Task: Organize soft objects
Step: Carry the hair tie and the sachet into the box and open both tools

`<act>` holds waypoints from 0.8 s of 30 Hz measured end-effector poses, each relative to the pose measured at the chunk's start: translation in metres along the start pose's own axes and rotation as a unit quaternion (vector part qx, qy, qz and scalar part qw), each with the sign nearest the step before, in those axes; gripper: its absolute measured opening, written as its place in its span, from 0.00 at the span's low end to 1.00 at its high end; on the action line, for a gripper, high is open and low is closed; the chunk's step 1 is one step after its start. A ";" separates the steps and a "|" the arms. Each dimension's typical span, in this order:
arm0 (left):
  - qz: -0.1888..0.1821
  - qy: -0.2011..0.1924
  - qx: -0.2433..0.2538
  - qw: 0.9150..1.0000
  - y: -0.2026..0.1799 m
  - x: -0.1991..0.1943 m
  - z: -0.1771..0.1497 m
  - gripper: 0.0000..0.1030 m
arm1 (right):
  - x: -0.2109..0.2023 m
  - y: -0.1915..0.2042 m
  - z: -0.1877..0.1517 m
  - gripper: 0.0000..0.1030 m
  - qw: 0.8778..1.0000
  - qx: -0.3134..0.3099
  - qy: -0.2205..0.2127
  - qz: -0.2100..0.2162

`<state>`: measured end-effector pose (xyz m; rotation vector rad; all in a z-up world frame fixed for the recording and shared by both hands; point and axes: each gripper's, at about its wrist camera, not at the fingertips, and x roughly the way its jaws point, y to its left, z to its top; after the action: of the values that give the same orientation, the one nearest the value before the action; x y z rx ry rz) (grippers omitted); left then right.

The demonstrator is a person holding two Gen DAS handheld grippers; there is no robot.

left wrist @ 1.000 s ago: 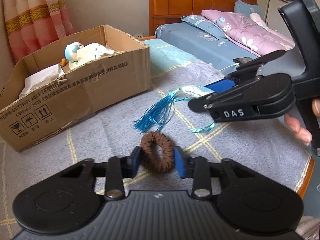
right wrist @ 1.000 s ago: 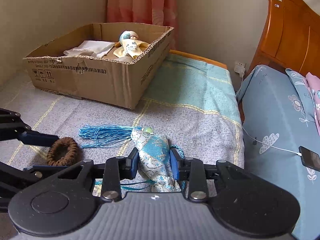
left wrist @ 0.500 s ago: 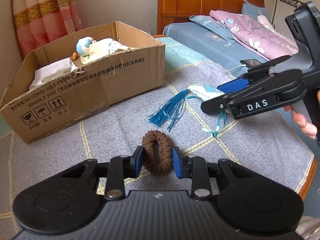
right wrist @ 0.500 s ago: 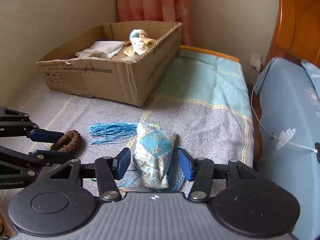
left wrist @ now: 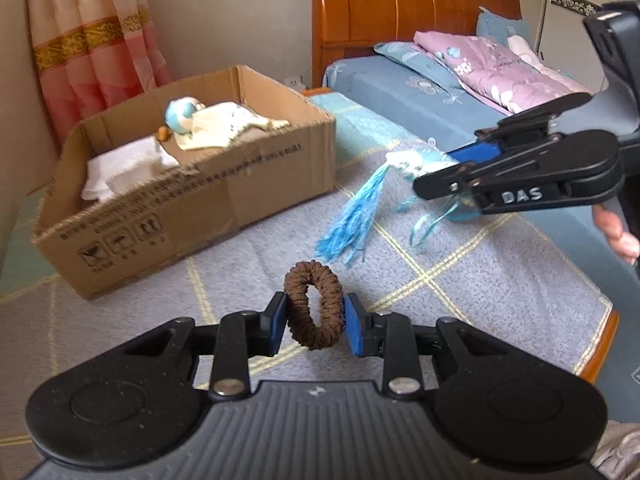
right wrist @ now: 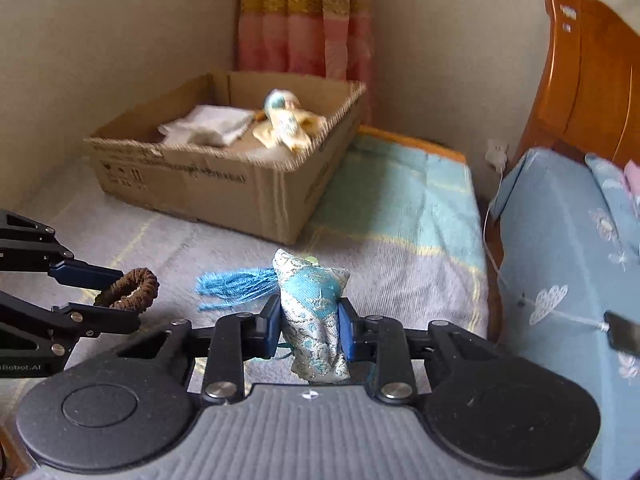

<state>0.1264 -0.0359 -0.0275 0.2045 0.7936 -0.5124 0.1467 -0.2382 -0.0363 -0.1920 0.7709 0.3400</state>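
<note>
Holding two soft items, one per gripper, both clear of the bedspread (left wrist: 500, 304). Left gripper (left wrist: 314, 322): we've got the brown hair scrunchie (left wrist: 314, 308) pinched narrow btwn the blue pads, ring standing upright, lifted off the cover. Right gripper (right wrist: 308, 322): jaws just closed in on the blue brocade sachet (right wrist: 316, 312), pads now pressing both its sides; its blue tassel (right wrist: 236, 284) trails out to the left, off the cover as seen from the left wrist view. Same sachet shows in the left cam at far right, tassel hanging down.

Cardboard box (left wrist: 208, 200) sits far left on the bedspread, open top, w/ a folded white cloth (right wrist: 204, 128) on its left side and a small doll (right wrist: 286, 118) w/ blue cap lying to the right of it. We see both grippers near side of the box, well apart from it. Right cam blurred around the box. Person's fingers (left wrist: 618, 234) visible at the right gripper's handle. Wooden headboard (left wrist: 400, 8) and blue bed further right.
</note>
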 end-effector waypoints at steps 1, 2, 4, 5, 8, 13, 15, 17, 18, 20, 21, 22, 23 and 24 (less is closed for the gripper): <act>0.003 -0.003 -0.002 1.000 0.002 -0.004 0.000 0.29 | -0.005 0.002 0.002 0.32 1.000 -0.006 -0.005 -0.001; 0.005 -0.007 -0.005 1.000 0.004 -0.007 0.001 0.29 | -0.010 0.004 0.005 0.32 1.000 -0.012 -0.011 -0.004; 0.009 -0.014 -0.013 1.000 0.008 -0.013 0.001 0.29 | -0.020 0.007 0.011 0.32 0.999 -0.027 -0.019 -0.010; 0.010 -0.018 -0.016 1.000 0.010 -0.016 0.001 0.29 | -0.025 0.010 0.014 0.32 0.999 -0.034 -0.025 -0.013; 0.019 -0.025 -0.023 0.999 0.016 -0.023 0.001 0.29 | -0.039 0.015 0.026 0.32 0.998 -0.052 -0.042 -0.014; 0.030 -0.030 -0.036 0.998 0.028 -0.031 -0.003 0.29 | -0.058 0.024 0.051 0.32 0.994 -0.078 -0.073 -0.014; 0.034 -0.032 -0.043 0.998 0.033 -0.033 -0.006 0.29 | -0.064 0.030 0.065 0.32 0.992 -0.086 -0.087 -0.012; 0.037 -0.035 -0.048 0.998 0.039 -0.036 -0.008 0.29 | -0.067 0.035 0.080 0.32 0.991 -0.093 -0.099 -0.008; 0.039 -0.037 -0.051 0.997 0.041 -0.038 -0.008 0.29 | -0.066 0.038 0.088 0.32 0.990 -0.099 -0.105 -0.007; 0.042 -0.041 -0.057 0.997 0.048 -0.042 -0.009 0.29 | -0.062 0.045 0.103 0.32 0.987 -0.111 -0.115 -0.010; 0.043 -0.043 -0.060 0.996 0.050 -0.044 -0.010 0.29 | -0.059 0.048 0.112 0.32 0.986 -0.116 -0.118 -0.010; 0.045 -0.046 -0.062 0.996 0.053 -0.046 -0.010 0.29 | -0.055 0.051 0.120 0.32 0.985 -0.121 -0.121 -0.009; 0.048 -0.048 -0.065 0.996 0.055 -0.048 -0.010 0.29 | -0.048 0.054 0.129 0.32 0.985 -0.123 -0.123 -0.009; 0.052 -0.051 -0.067 0.995 0.057 -0.051 -0.011 0.29 | -0.042 0.056 0.137 0.32 0.985 -0.124 -0.121 -0.006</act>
<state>0.1191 0.0354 0.0011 0.0942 0.7102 -0.3666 0.1870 -0.1557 0.0872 -0.3830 0.4851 0.4391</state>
